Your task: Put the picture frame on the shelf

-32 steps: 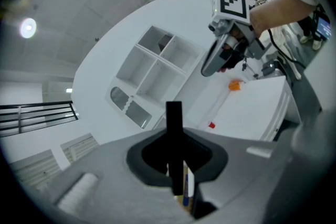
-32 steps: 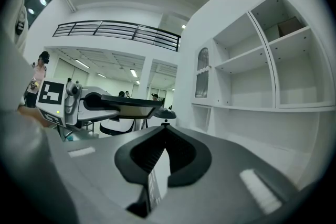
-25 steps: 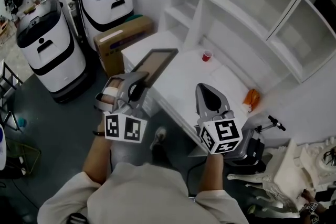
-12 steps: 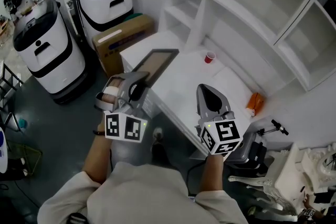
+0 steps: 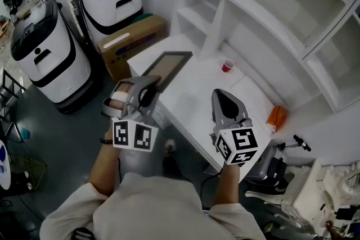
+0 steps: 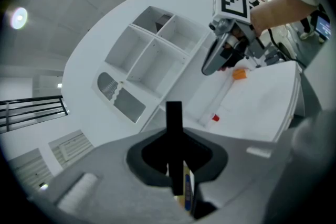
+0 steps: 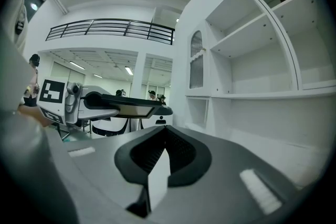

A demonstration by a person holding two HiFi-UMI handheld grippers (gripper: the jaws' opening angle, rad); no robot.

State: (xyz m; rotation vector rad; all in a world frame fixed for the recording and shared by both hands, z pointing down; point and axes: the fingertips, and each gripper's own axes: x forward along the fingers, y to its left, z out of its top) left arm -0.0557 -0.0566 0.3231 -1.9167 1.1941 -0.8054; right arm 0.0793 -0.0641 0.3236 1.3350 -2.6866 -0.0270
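Observation:
The picture frame, dark-rimmed with a brown panel, juts forward and right from my left gripper, which is shut on its near edge. In the left gripper view the frame shows edge-on as a dark bar between the jaws. My right gripper is shut and empty, held beside it over the white counter. The white shelf unit rises behind the counter, its compartments bare. From the right gripper view, the left gripper carries the frame level.
On the counter stand a red cup and an orange object. Left of it are a cardboard box and two white-and-black machines. White parts and a black tool lie at the lower right.
The counter and shelf have drifted down and right in the head view as I moved along with both grippers. The frame stays in the left grip; neither gripper's jaws changed.

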